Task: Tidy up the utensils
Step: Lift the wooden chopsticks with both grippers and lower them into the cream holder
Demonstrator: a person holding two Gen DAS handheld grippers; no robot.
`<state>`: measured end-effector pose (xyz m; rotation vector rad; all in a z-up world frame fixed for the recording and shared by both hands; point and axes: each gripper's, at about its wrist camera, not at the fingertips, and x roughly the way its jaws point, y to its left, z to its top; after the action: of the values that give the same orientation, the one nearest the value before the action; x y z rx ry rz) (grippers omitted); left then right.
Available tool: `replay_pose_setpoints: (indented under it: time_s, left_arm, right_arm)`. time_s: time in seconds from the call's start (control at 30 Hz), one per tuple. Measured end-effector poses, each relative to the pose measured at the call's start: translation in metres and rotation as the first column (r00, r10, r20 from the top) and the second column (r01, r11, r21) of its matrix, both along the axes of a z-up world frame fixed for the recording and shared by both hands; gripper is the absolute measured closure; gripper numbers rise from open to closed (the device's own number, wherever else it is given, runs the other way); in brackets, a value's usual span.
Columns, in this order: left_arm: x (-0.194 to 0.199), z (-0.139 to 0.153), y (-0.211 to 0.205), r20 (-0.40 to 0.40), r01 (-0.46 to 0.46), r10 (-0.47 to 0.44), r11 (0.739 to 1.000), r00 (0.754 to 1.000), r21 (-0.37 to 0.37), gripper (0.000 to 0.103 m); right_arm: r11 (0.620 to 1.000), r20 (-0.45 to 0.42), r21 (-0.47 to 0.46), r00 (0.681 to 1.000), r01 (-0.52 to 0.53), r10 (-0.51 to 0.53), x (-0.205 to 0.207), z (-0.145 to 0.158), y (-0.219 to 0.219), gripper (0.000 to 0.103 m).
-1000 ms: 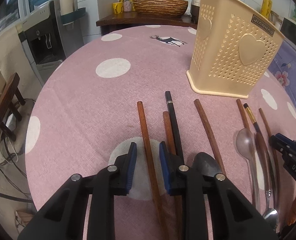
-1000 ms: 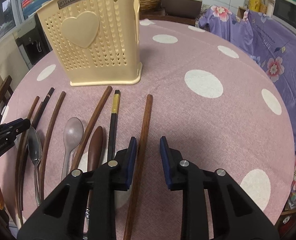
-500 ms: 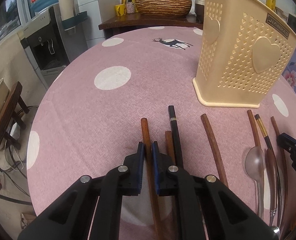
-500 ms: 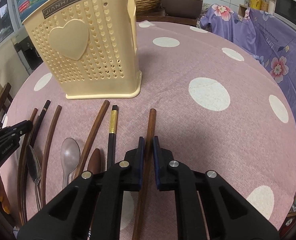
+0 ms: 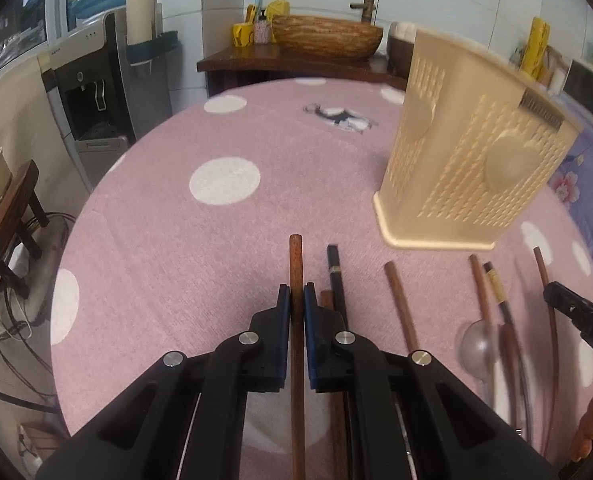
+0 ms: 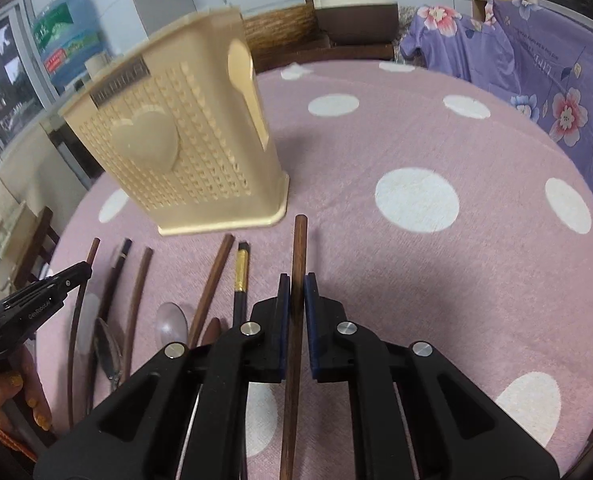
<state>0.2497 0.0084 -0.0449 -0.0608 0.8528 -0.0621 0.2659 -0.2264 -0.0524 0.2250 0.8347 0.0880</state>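
We hold one brown chopstick in the closed left gripper and another chopstick in the closed right gripper, each near its end, ready for the basket on the bench

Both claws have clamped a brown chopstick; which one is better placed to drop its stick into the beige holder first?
Probably right. The right claw grips its brown chopstick with the tip close to the beige holder's base corner. The left claw holds the far-left chopstick, farther from the holder, with other utensils lying between.

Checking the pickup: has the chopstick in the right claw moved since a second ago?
Yes. The brown chopstick now reaches nearer the cream holder's base.
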Motion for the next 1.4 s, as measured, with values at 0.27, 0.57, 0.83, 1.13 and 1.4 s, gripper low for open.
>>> replay_pose_setpoints:
  time_s: [0.27, 0.57, 0.83, 1.13, 1.4]
  left_arm:
    - [-0.018, 0.075, 0.012, 0.189, 0.042, -0.027, 0.996, 0.982, -0.078, 0.095]
    - [-0.029, 0.11, 0.015, 0.29, 0.042, -0.021, 0.997, 0.957, -0.067, 0.095]
    - [-0.035, 0.131, 0.023, 0.343, 0.038, -0.014, 0.997, 0.939, -0.063, 0.095]
    - [-0.019, 0.209, 0.016, 0.461, 0.054, -0.02, 0.997, 0.887, -0.062, 0.095]
    - [0.01, 0.29, -0.022, 0.556, 0.098, -0.014, 0.988, 0.831, -0.122, 0.095]
  right_arm:
    - [0.999, 0.209, 0.037, 0.978, 0.009, -0.017, -0.033, 0.075, -0.025, 0.096]
    - [1.0, 0.312, 0.015, 0.95, -0.007, 0.002, -0.06, 0.121, -0.035, 0.096]
    - [0.999, 0.334, -0.014, 0.942, -0.03, 0.033, -0.064, 0.137, -0.032, 0.096]
    - [0.998, 0.455, 0.006, 0.889, -0.058, 0.049, -0.043, 0.204, -0.024, 0.096]
    - [0.999, 0.642, 0.025, 0.766, 0.021, -0.032, -0.003, 0.293, 0.0, 0.096]
